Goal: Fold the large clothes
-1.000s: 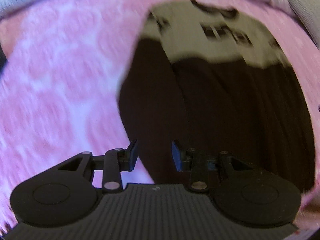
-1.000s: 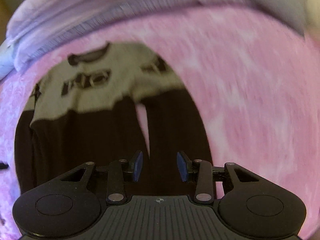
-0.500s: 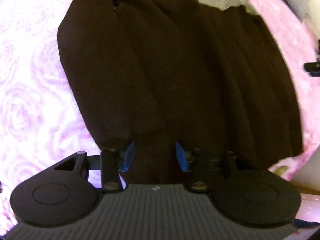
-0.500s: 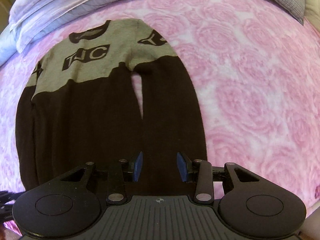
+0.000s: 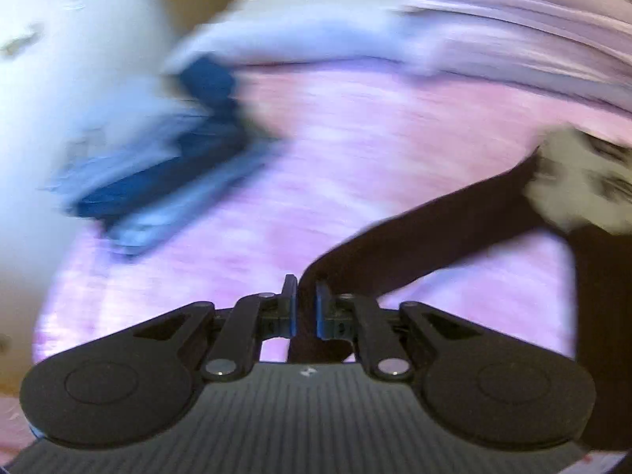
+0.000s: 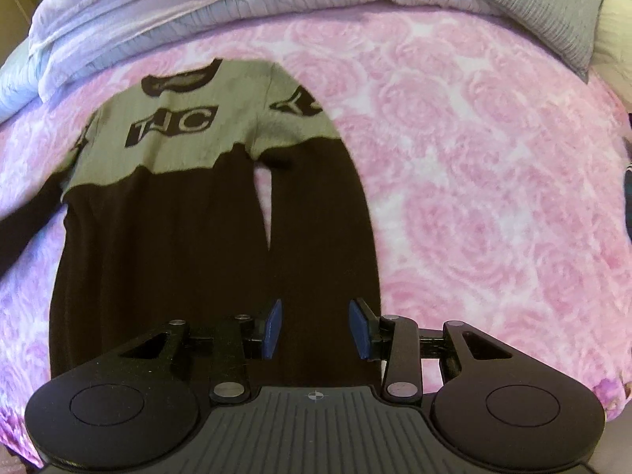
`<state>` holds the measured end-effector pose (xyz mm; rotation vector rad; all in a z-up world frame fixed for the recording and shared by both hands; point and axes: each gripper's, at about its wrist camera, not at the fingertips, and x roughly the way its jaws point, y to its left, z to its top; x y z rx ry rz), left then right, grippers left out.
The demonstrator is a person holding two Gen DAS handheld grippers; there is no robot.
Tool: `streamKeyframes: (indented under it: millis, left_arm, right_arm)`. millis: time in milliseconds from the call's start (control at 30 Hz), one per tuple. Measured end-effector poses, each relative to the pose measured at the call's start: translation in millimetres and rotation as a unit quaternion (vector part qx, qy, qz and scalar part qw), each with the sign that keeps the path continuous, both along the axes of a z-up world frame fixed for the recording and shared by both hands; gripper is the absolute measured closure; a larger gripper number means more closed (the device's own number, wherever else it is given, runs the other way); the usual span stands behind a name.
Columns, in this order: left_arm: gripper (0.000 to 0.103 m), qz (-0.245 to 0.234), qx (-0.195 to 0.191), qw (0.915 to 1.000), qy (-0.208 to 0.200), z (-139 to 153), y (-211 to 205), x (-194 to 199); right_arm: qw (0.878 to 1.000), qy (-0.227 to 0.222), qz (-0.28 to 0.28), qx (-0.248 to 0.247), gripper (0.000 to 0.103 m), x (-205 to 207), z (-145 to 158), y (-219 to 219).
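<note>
Pinching the left sleeve and pulling it out sideways.

Left hand-held gripper having just been closing, now clamping narrow on the dark cuff, with the sleeve stretching away to the upper right toward the sweater lying lengthwise on the bed. Right hand-held gripper hanging half open over the right sleeve, gripping nothing. Left view smearing badly, hiding most of the body.

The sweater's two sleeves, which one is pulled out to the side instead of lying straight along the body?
The left sleeve: the left gripper is shut on its cuff, and it stretches out sideways. The right sleeve lies flat beside the sweater body, under the open right gripper.
</note>
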<state>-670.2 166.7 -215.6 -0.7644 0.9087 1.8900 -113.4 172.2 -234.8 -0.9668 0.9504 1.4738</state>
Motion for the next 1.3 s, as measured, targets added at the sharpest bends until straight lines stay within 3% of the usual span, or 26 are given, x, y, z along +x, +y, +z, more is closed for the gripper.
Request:
streamKeyframes:
  millis: [100,200,333,500,667,867,900,933,967,1033,1100,1233,1300]
  left_arm:
    - [0.092,0.065,0.000,0.9978,0.016,5.2,8.9,-37.0]
    - [0.090,0.072,-0.002,0.9973,-0.009,-1.5,11.1,-22.0]
    - [0.089,0.026,-0.033,0.9952,-0.088,-28.6,-0.6,37.7]
    - [0.088,-0.028,-0.061,0.9793,-0.191,-61.5,-15.0,132.8]
    - [0.088,-0.067,-0.065,0.9742,-0.205,-71.6,-28.3,199.0]
    - [0.088,-0.053,-0.066,0.9744,-0.208,-77.7,-43.4,235.9]
    - [0.088,-0.049,-0.066,0.9746,-0.208,-78.7,-45.6,242.1]
    - [0.088,-0.046,-0.066,0.9747,-0.209,-77.6,-49.0,248.6]
    - [0.088,-0.044,-0.064,0.9748,-0.209,-74.8,-52.6,254.6]
    - [0.088,-0.041,-0.057,0.9755,-0.208,-68.8,-59.0,265.9]
    - [0.088,-0.040,-0.047,0.9766,-0.206,-62.0,-63.4,274.0]
    - [0.088,-0.027,-0.030,0.9781,-0.204,-51.9,-70.7,283.9]
    - [0.088,-0.023,-0.026,0.9781,-0.205,-50.5,-74.4,287.8]
  right_arm:
    - [1.000,0.007,-0.003,0.001,0.068,2.7,1.7,-3.8]
    - [1.000,0.012,-0.009,-0.003,0.068,10.0,0.5,-12.3]
    - [0.999,0.017,-0.027,-0.012,0.068,30.0,-8.5,-28.9]
    - [0.997,0.049,-0.063,-0.026,0.068,66.0,-34.1,-51.6]
    - [0.992,0.093,-0.068,-0.057,0.068,93.1,-68.8,-71.6]
    - [0.978,0.163,-0.108,-0.078,0.068,109.3,-121.7,-75.3]
    - [0.976,0.171,-0.113,-0.067,0.079,110.5,-122.5,-75.7]
    - [0.978,0.170,-0.102,-0.065,0.100,110.4,-121.0,-73.9]
    - [0.979,0.174,-0.081,-0.068,0.103,112.2,-116.6,-69.2]
    - [0.983,0.171,-0.042,-0.058,0.103,120.0,-98.4,-60.3]
    - [0.989,0.147,0.002,-0.016,0.103,138.3,-64.6,-46.3]
    - [0.993,0.066,0.071,0.072,0.103,195.3,9.4,0.8]
    - [0.990,0.024,0.098,0.098,0.103,219.1,30.3,26.9]
